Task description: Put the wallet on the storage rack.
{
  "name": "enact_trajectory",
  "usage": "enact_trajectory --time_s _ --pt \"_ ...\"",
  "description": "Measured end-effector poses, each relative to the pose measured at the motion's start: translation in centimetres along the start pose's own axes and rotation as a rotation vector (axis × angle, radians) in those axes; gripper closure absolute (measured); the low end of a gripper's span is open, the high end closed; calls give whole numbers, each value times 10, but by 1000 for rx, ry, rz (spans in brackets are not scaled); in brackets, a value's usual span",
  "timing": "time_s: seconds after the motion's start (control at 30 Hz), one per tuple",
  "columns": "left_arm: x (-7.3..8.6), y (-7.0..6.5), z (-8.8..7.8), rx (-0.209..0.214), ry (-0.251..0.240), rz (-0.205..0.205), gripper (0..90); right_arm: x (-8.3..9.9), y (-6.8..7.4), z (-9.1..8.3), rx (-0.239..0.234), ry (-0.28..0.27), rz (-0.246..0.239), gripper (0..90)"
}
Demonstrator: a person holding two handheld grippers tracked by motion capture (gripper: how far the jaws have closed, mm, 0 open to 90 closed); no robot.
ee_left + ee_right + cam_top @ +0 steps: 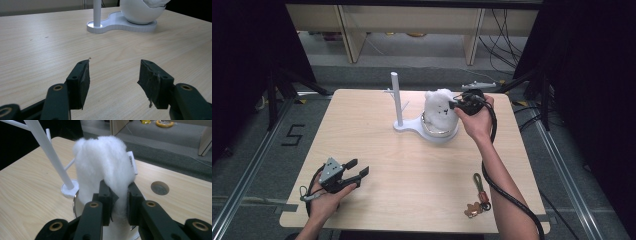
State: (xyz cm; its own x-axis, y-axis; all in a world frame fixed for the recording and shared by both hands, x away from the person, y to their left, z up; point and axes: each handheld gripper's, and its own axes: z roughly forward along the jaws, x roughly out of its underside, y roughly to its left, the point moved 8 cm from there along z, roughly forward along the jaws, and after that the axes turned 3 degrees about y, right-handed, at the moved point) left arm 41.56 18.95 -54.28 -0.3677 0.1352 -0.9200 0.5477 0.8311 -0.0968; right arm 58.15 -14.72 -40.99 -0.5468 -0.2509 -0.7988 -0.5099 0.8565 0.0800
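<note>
While right tongs (118, 200) pinch white plush toy (105, 162) hiding bowl (140, 12), left tongs (113, 80) gape.

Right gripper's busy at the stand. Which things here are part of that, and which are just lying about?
In play:
right gripper, shut on the plush toy
white stand with its bowl

Lying about:
keychain near the table's front edge
left gripper, open, holding nothing

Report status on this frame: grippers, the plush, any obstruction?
Right gripper shut on white plush toy over bowl. Left gripper open, idle. Stand pole close beside.
</note>
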Motion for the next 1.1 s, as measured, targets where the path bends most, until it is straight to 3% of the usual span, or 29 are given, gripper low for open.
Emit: enact_trajectory --time_s 0.17,0.2,0.27,0.37,0.47,0.53,0.57,1.03,1.1 --pt "0 0 0 3 1 -2 414 1 1 4 -4 10 8 787" --pt "1 -1 1 4 1 -4 414 3 3 4 -3 21 41 787" --pt "1 -1 1 7 1 -3 413 2 1 6 0 16 16 787" --pt "1 -1 1 7 0 -4 413 2 3 9 6 12 26 786" --pt "1 -1 1 6 1 -4 413 3 2 14 2 18 -15 784" --pt "1 -1 1 5 1 -4 413 5 1 17 14 29 -20 782" --pt "1 -1 1 5 1 -5 413 6 3 19 8 31 5 781" --pt "2 -1 2 7 3 -3 413 13 -7 28 33 43 12 744" --pt "3 -2 2 6 8 -3 413 13 -11 29 48 44 -21 734"
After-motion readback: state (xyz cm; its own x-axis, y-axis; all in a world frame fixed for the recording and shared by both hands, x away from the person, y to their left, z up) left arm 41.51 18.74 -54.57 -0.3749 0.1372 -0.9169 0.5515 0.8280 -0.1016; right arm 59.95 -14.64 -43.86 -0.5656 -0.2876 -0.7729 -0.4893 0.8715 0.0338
